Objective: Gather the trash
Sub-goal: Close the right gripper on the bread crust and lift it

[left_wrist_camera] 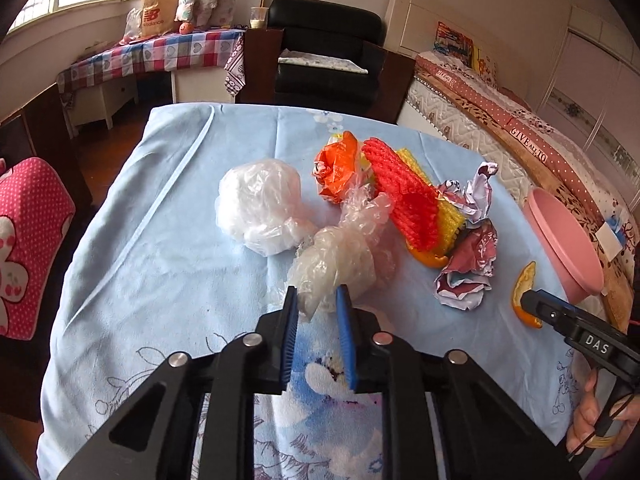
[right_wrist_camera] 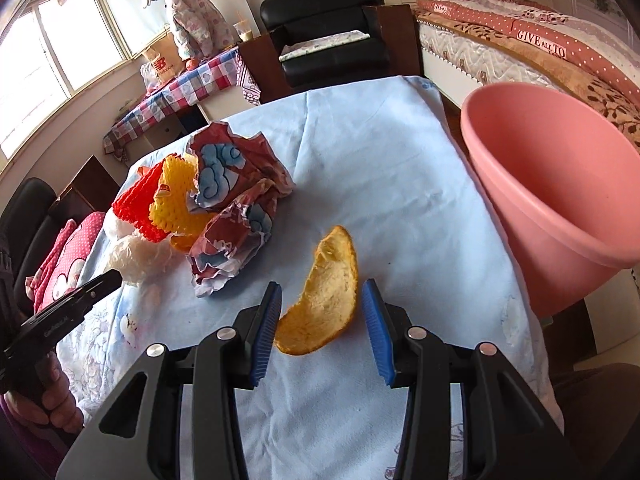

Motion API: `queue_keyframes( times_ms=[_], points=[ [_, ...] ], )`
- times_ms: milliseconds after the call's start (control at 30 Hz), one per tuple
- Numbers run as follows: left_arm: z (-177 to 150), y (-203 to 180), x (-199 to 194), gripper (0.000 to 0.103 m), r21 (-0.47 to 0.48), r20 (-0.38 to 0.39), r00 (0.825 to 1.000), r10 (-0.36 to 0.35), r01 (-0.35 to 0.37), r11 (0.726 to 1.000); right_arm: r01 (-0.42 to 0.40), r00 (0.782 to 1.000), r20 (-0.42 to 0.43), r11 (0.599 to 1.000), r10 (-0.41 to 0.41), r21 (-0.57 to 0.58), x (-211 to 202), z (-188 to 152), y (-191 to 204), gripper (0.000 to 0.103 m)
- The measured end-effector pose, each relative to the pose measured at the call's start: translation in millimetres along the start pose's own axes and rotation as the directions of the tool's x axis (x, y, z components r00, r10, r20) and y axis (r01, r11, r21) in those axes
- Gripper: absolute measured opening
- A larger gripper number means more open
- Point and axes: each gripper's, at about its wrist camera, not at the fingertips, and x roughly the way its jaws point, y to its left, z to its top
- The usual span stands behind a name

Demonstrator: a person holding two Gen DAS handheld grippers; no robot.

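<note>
Left gripper [left_wrist_camera: 318,300], nearest the lens: its blue ribbed pads pinch the near end of a crumpled clear plastic bag [left_wrist_camera: 340,256] that lies on the pale blue printed tablecloth [left_wrist_camera: 160,240] — the grasp step of trash collection. The next move, by judgement, calls for a lift and a carry to the pink plastic basin [right_wrist_camera: 560,184] at the table's right edge.

Right gripper [right_wrist_camera: 320,304]: jaws spread, a curved orange peel [right_wrist_camera: 326,300] between them, the right pad clear of it — closing remains to be done.

Beyond: a white knotted plastic bundle [left_wrist_camera: 260,204], red foam netting [left_wrist_camera: 400,196] over yellow foam netting [right_wrist_camera: 180,196], and crumpled printed paper [right_wrist_camera: 236,200], heaped together mid-table.
</note>
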Motion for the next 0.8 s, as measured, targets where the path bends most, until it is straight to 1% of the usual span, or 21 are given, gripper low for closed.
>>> queue_keyframes(
  times_ms=[133, 233, 333, 433, 533, 667, 800],
  points=[
    [-0.1, -1.5, -7.2, 0.016, -0.013, 0.019, 1.0, 0.011, -0.01, 1.0, 0.006, 1.0, -0.006, 1.0, -0.006, -0.008, 3.2, -1.0, 3.0, 0.043],
    [-0.5, -4.8, -14.8, 0.016, -0.007, 0.041, 0.999, 0.03, -0.03, 1.0, 0.014, 1.0, -0.005, 0.999, -0.014, -0.04, 3.4, -2.2, 8.2, 0.041],
    [-1.1, -8.0, -20.7, 0.016, -0.005, 0.056, 0.997, 0.046, -0.045, 0.999, 0.024, 1.0, 0.004, 0.997, -0.024, -0.07, 1.5, -4.6, 13.5, 0.034],
    [-3.0, -11.4, -26.5, 0.016, -0.005, 0.069, 0.996, 0.053, -0.052, 0.999, 0.031, 1.0, 0.006, 0.996, -0.031, -0.088, 0.1, -6.6, 15.9, 0.017],
    [-3.7, -15.0, -31.9, 0.016, -0.001, 0.081, 0.995, 0.058, -0.059, 0.998, 0.032, 0.999, 0.002, 0.996, -0.032, -0.085, -0.2, -8.6, 13.4, 0.009],
    [-3.4, -18.4, -38.3, 0.016, 0.002, 0.094, 0.993, 0.068, -0.068, 0.998, 0.024, 1.0, 0.017, 0.996, -0.023, -0.088, -5.1, -8.7, 10.3, 0.005],
    [-3.3, -22.4, -44.3, 0.016, 0.003, 0.106, 0.992, 0.075, -0.076, 0.997, 0.015, 0.999, 0.038, 0.996, -0.011, -0.092, -12.1, -9.4, 9.8, 0.004]
  ],
)
